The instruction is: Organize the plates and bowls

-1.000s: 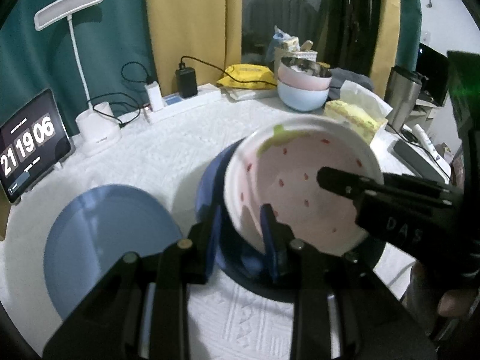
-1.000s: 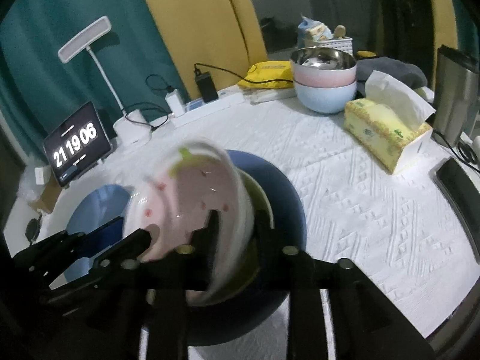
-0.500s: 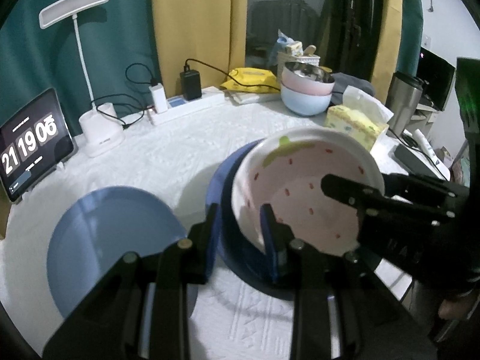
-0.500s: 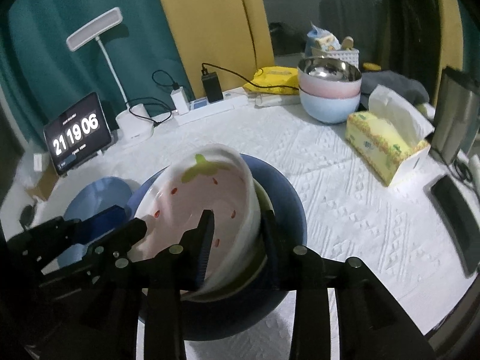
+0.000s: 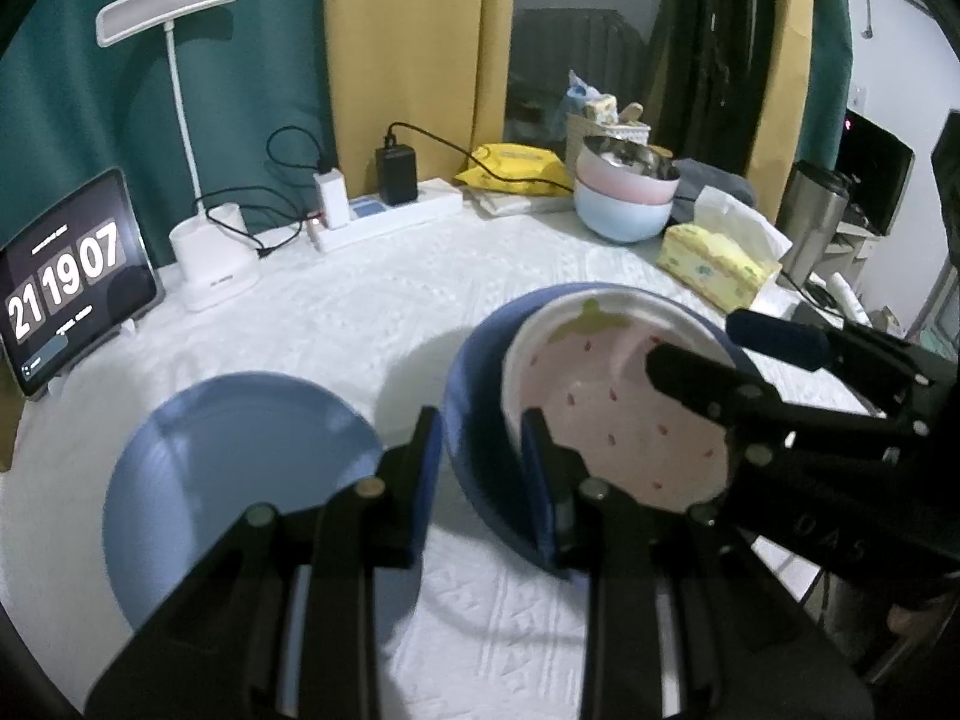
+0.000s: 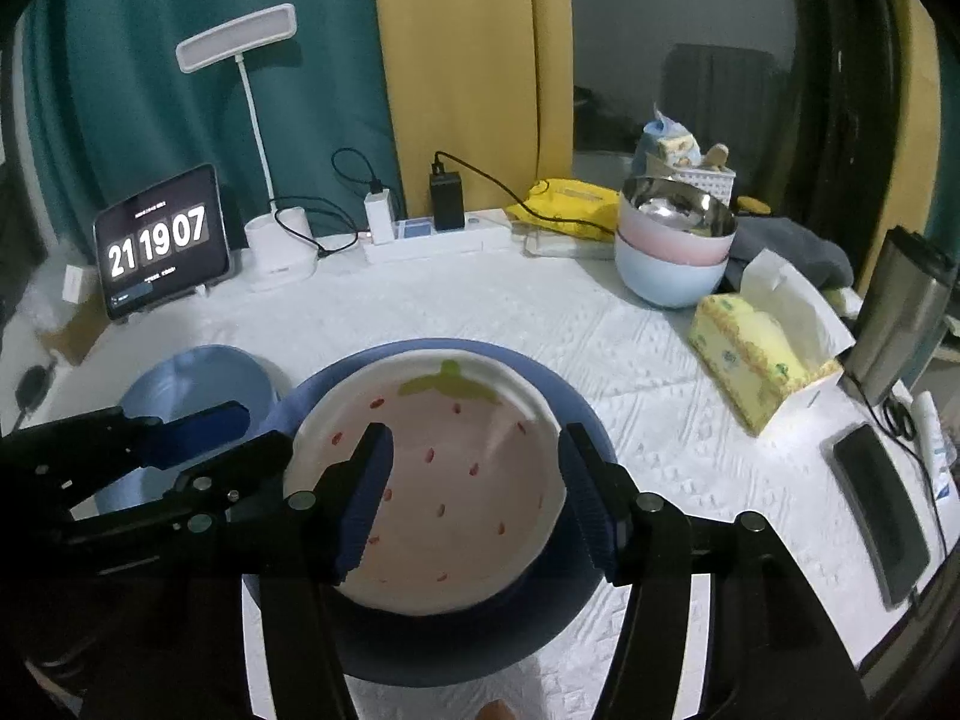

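Observation:
A white bowl with a pink strawberry pattern (image 6: 456, 480) (image 5: 600, 414) lies level, nested inside a dark blue bowl (image 6: 573, 405) (image 5: 474, 372) on the white tablecloth. My right gripper (image 6: 474, 450) (image 5: 696, 342) hovers over it with its jaws opening. One finger is above the bowl's inside and the other is outside its right rim, and neither pad touches it. My left gripper (image 5: 480, 462) (image 6: 267, 429) is shut on the dark blue bowl's left rim. A light blue plate (image 5: 240, 468) (image 6: 198, 372) lies flat to the left.
At the back right, a steel bowl sits in a pink bowl, which sits in a pale blue one (image 6: 672, 252). A yellow tissue box (image 6: 756, 360), a steel tumbler (image 6: 900, 312) and a dark phone (image 6: 882, 510) line the right edge. A tablet clock (image 6: 162, 240), lamp base (image 6: 276, 252) and power strip (image 6: 432, 240) stand along the back.
The right gripper let go of the strawberry bowl's rim and spread its jaws. The bowl went from tilted to lying flat in the dark blue bowl. The left gripper kept its hold.

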Demonstrator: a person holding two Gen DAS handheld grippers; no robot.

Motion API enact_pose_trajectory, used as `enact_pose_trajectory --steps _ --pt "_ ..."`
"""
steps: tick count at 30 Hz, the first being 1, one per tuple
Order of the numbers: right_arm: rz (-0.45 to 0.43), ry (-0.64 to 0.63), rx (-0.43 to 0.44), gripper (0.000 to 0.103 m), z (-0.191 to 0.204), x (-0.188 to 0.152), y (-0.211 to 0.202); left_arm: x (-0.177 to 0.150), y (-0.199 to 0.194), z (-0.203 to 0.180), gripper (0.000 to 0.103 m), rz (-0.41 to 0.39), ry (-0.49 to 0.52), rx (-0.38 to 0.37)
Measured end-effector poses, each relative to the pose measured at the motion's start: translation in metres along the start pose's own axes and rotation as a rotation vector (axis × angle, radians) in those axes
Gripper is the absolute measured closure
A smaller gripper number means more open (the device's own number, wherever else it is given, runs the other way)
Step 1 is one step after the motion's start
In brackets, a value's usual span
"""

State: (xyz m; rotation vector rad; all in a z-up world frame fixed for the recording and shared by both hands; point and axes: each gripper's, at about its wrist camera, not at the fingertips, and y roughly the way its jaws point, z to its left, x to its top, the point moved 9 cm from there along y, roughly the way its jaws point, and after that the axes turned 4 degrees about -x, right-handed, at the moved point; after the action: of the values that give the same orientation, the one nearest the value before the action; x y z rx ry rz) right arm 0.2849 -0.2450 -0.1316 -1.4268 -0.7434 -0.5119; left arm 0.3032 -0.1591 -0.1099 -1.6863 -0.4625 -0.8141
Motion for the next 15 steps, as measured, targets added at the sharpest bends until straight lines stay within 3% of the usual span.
enact_pose_trajectory --steps 6,9,12,15 --pt "0.006 0.016 0.0 0.043 -0.004 -0.001 -0.002 0.001 -0.006 0.006 0.074 -0.011 -0.012 0.002" --pt "-0.001 0.034 -0.002 0.043 -0.011 -0.001 -0.006 -0.003 -0.006 0.01 0.069 -0.009 -0.02 0.002" --pt "-0.011 0.06 -0.006 0.043 -0.022 0.0 -0.011 -0.008 -0.005 0.018 0.057 -0.006 -0.046 0.0" --pt "-0.027 0.074 -0.029 0.043 -0.035 0.001 -0.015 -0.01 -0.006 0.024 0.057 -0.007 -0.058 0.003"
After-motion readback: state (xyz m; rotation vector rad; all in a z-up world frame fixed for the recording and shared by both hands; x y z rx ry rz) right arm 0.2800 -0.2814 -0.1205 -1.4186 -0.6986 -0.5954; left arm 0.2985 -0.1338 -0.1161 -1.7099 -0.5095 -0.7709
